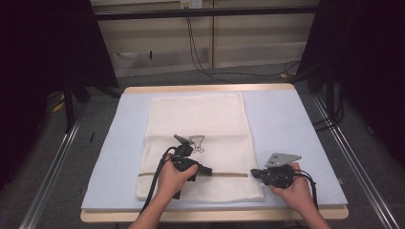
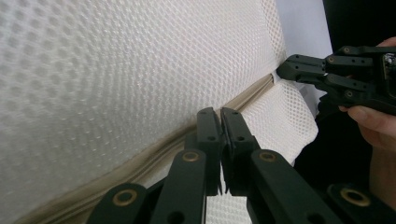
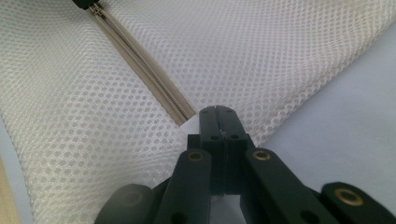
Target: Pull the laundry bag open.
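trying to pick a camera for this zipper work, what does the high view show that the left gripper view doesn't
High view's own: the whole mesh bag flat on the blue mat, its black print, both hands.
Left gripper view's own: the weave close up, and the left gripper with jaws shut right at the zipper.
Shared: bag, zipper, and the right gripper at the bag's edge by the zipper's end.

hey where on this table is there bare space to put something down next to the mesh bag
Bare blue mat lies right of the mesh bag, up to the table's far right edge, and a narrower strip lies left of the bag. It is crowded along the near edge, where the left gripper sits on the zipper and the right gripper at the bag's edge.
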Motion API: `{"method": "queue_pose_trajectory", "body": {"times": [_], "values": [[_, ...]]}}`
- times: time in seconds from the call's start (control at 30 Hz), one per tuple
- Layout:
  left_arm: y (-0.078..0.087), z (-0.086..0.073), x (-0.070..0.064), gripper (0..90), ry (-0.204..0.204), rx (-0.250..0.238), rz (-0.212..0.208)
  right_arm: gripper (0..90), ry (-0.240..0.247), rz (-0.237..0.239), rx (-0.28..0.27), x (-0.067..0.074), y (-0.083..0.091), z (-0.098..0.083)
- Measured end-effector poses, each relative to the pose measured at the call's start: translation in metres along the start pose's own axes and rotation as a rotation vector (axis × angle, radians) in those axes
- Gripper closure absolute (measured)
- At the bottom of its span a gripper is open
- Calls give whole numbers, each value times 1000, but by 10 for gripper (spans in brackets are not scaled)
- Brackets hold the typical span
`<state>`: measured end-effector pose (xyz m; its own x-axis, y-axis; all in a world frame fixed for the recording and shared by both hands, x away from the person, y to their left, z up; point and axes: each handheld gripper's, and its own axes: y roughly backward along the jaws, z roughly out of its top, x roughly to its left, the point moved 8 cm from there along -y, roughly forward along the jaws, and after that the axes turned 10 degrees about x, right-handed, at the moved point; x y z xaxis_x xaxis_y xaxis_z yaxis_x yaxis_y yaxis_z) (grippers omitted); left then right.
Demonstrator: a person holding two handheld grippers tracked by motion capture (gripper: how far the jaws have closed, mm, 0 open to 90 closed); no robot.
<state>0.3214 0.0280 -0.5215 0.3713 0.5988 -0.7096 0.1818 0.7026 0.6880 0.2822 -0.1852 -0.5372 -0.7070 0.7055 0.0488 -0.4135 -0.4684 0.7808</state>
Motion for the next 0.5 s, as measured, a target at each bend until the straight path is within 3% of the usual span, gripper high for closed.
{"method": "queue_pose_trajectory", "body": {"times": [0.2, 0.5], "values": [[5, -1, -1, 873, -1, -1, -15, 900, -3, -2, -3, 0, 0, 0], [5, 0, -3, 873, 1, 8, 6, 900, 4, 0, 1, -1, 0, 0]]}}
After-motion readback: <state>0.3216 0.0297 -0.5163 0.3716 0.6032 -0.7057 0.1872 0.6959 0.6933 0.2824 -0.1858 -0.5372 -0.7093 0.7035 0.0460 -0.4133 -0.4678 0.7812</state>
